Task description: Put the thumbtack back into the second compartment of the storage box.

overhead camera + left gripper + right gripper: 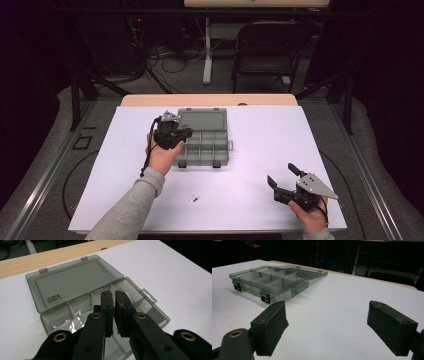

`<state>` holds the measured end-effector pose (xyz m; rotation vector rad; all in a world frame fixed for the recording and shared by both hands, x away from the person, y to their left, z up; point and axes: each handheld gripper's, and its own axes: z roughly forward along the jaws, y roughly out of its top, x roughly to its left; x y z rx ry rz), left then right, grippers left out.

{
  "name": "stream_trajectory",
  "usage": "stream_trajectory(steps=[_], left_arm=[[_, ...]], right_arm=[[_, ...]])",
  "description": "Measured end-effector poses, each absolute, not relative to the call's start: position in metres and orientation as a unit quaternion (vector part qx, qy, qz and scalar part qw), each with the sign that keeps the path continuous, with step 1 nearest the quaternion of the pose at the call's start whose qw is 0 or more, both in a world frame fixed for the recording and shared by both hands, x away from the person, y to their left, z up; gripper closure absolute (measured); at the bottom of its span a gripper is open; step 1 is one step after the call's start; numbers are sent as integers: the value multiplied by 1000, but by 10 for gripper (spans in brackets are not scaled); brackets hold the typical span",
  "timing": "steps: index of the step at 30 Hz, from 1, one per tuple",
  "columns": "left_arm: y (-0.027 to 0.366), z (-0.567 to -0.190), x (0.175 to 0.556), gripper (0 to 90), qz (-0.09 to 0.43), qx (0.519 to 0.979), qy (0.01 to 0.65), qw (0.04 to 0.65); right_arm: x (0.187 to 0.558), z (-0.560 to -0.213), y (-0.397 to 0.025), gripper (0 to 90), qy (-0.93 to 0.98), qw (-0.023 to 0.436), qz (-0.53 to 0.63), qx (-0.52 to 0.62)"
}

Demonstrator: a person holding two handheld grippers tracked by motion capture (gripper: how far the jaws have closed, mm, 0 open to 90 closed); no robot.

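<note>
Black jaws of the left gripper (113, 312) fill the foreground of its own view, drawn almost together with only a sliver of gap; whether something tiny is pinched there I cannot tell. They hover just over the compartment box (202, 145), above one of the middle cells, with the opened lid (75, 282) lying flat behind the tray, on its far side. In the high view the left gripper (175, 134) sits at the box's left half, while the right gripper (281, 186) rests well apart from the box, toward the near right, its jaws spread wide and holding nothing. A few small parts (194, 198) lie on the white mat near the box's front edge, a short way toward the person.

To do this step well, I judge the left jaws should stay centred over one cell, clear of the thin dividers, and come low before parting, so a small piece cannot bounce into a neighbouring cell. The box is light and may slide; avoid nudging its wall.
</note>
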<state>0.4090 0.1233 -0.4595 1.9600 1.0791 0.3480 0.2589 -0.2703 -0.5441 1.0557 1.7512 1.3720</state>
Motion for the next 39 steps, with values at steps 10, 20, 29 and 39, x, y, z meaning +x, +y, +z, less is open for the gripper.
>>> stream_trajectory(steps=[10,20,29,39], left_arm=[[117,-470,432,854,139,785,452,401],[115,-487,446,854,124,785,471,382],[111,-500,453,853,114,789,481,366],[107,-510,457,851,106,790,486,359]], right_arm=[[259,-544,-270,154,670,333,526,404],[260,-545,-271,154,670,333,527,403],[260,-545,-271,154,670,333,527,402],[260,-545,-270,154,671,333,527,402]])
